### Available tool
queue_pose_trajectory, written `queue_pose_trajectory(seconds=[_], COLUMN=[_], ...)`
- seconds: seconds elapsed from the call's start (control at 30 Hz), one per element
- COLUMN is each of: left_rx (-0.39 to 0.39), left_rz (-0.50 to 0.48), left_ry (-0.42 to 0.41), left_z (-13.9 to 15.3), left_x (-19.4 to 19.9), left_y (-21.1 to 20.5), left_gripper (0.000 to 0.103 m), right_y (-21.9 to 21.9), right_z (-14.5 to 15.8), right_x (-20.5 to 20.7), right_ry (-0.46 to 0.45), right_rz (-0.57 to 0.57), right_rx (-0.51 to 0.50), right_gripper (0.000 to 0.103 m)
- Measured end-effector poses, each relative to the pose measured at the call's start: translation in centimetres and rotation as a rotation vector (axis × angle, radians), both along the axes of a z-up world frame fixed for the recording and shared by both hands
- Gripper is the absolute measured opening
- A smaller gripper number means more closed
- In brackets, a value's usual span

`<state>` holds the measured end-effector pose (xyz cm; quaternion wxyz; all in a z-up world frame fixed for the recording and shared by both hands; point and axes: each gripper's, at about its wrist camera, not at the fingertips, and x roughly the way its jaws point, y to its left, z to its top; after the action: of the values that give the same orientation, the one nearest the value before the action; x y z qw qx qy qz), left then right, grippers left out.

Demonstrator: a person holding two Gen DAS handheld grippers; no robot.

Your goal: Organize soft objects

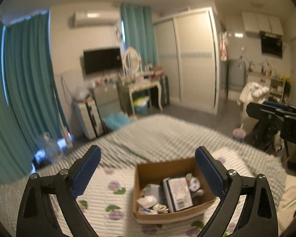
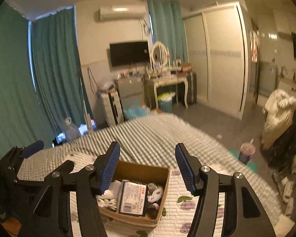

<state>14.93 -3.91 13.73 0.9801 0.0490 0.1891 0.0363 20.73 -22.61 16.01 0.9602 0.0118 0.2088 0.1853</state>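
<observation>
1. Soft objects, white and crumpled, lie inside an open cardboard box, packed beside a flat dark packet with a barcode label; a small white plush-looking piece sits at the packet's far side.
2. The box rests on a white quilt printed with purple flowers and green leaves, which is spread on a bed with a grey-and-white striped cover.
3. The left tongs hang above the box with their blue pads spread wide; nothing sits between the pads and they touch nothing.
4. The right tongs also hang over the box, parted about half as far as the left pair, pads free of any contact and empty.
5. Both views are blurred around the bed and box, so the small items in the box cannot be told apart finely.
6. Beyond the bed stand teal curtains, a wall-mounted dark television, a white dressing table with an oval mirror and a pale sliding-door wardrobe.
7. In the left view the right tongs reach in from the right edge, well above the bed.
</observation>
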Motion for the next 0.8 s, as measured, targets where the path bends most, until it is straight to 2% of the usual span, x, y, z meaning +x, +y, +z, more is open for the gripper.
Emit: queue_pose_trajectory(seconds=[0.07, 0.23, 0.33, 0.4, 0.53, 0.63, 0.8], left_rx=[0.012, 0.005, -0.001, 0.002, 0.002, 0.007, 0.015], left_rz=[0.003, -0.01, -0.006, -0.002, 0.006, 0.014, 0.013], left_ry=[-0.051, -0.125, -0.173, -0.199, -0.231, -0.23, -0.197], left_z=[2.5, 6.1, 6.6, 6.5, 4.5, 2.2, -2.8], left_x=[-2.8, -7.7, -9.9, -10.9, -12.3, -12.7, -11.4], left_y=[-0.2, 0.3, 0.9, 1.2, 1.9, 2.5, 3.1], left_gripper=[0.103, 0.103, 0.103, 0.103, 0.103, 0.103, 0.103], right_y=[-0.3, -0.9, -0.9, -0.9, -1.2, -0.7, 1.2], right_z=[2.8, 7.5, 9.1, 9.4, 7.8, 4.8, -2.5], right_x=[-3.2, -10.1, -13.5, -15.2, -16.7, -17.3, -16.4], right_ry=[-0.043, -0.134, -0.194, -0.223, -0.216, -0.218, -0.192], right_rz=[0.003, -0.016, -0.047, -0.054, -0.033, -0.04, -0.044], right_rx=[-0.011, -0.035, -0.053, -0.044, 0.005, 0.021, 0.042], right_gripper=[0.07, 0.093, 0.103, 0.103, 0.103, 0.103, 0.103])
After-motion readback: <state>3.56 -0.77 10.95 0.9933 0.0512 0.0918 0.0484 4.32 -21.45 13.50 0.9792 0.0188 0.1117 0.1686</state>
